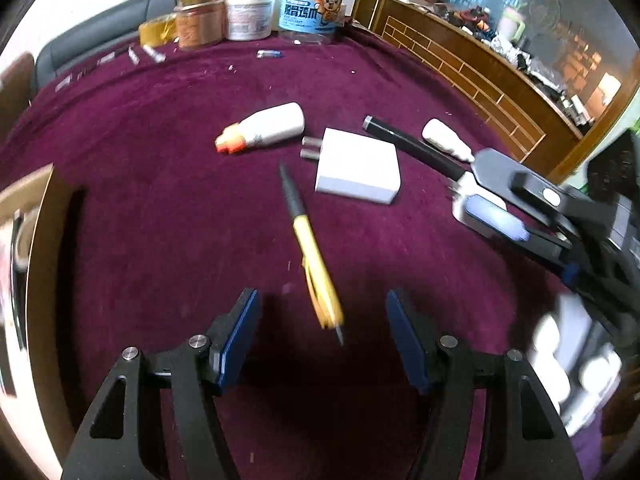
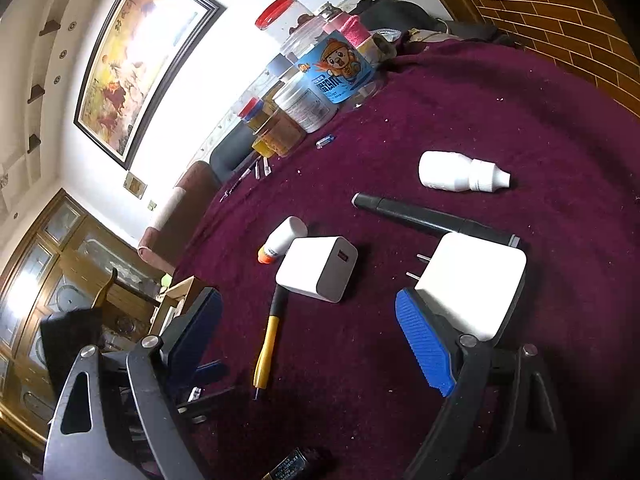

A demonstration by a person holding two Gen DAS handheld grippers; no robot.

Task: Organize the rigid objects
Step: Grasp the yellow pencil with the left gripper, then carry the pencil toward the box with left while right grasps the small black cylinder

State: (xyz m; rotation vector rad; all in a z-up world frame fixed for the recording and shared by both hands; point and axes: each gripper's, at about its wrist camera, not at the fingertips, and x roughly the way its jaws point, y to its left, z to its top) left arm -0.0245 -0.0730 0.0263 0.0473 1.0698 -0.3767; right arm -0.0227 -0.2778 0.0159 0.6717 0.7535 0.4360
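A yellow pen [image 1: 316,264] with a black grip lies on the maroon cloth [image 1: 160,200]. Its near tip reaches between the fingertips of my left gripper [image 1: 322,336], which is open and touches nothing. Beyond the pen lie a white charger [image 1: 358,166], a glue bottle with an orange cap [image 1: 264,128], a black marker [image 1: 412,146] and a white dropper bottle [image 1: 446,140]. My right gripper [image 2: 308,300] is open, with the pen [image 2: 268,344] and that charger [image 2: 320,268] ahead of it. A second white charger [image 2: 472,284] sits just outside its right finger's blue pad [image 2: 424,344].
Several jars [image 1: 308,0] stand along the table's far edge, with a small blue-capped item [image 1: 269,54] near them. A cardboard box [image 1: 24,200] is at the left edge and a wooden counter [image 1: 480,80] at the right. White bottles [image 1: 568,360] blur at the lower right.
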